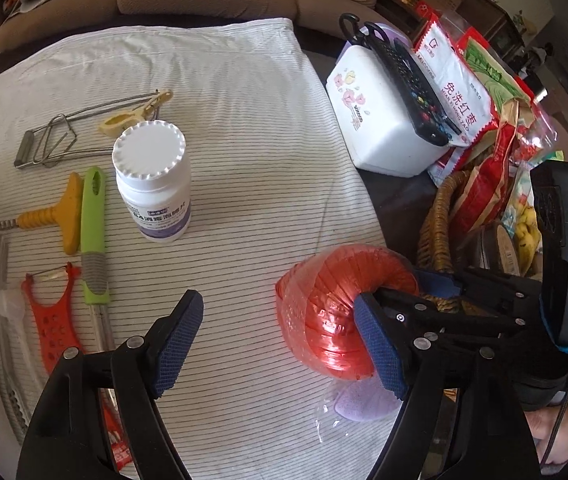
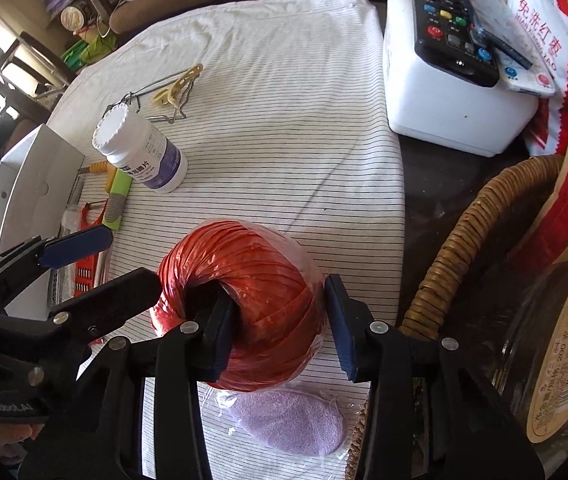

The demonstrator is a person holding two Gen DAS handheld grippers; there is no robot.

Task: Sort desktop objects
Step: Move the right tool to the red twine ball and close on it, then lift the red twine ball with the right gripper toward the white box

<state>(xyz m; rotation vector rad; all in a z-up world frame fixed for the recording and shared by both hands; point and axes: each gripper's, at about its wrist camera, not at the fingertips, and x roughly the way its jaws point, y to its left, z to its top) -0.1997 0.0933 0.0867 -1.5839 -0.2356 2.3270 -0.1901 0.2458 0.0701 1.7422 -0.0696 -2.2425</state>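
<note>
The red ball of plastic twine (image 2: 244,308) sits on the striped cloth (image 2: 276,92) at the near right part of the tabletop, wrapped in clear film. The right gripper (image 2: 280,328) is clenched on it: one finger is pushed into the ball's central hole and the other presses the outer right side. In the left wrist view the same ball (image 1: 335,312) lies right of the left gripper (image 1: 280,348), whose fingers stand released and wide apart with only cloth between them; its right finger sits in front of the ball, and contact cannot be told.

Just near of the ball lies a purple oval pumice stone (image 2: 291,424) in a clear wrapper. Further left on the cloth stands a white pill bottle (image 1: 152,184) with a ridged cap and a purple label. Left of the bottle lie a green-handled tool (image 1: 94,236), a yellow T-handled tool (image 1: 58,212) and a red peeler (image 1: 50,316), and beyond them a wire dish clamp (image 1: 60,140) with a cream-coloured nail clipper (image 1: 124,120) beside it. A grey box (image 2: 24,184) stands at the cloth's left edge.

Right of the cloth, on the dark tabletop, a white plastic container (image 1: 379,120) carries a black remote control (image 1: 419,92), with scissors (image 1: 355,32) behind. A red-and-white snack bag (image 1: 455,88) leans beside it, above a wicker basket (image 2: 455,248) holding packets and a round tin (image 2: 555,356).
</note>
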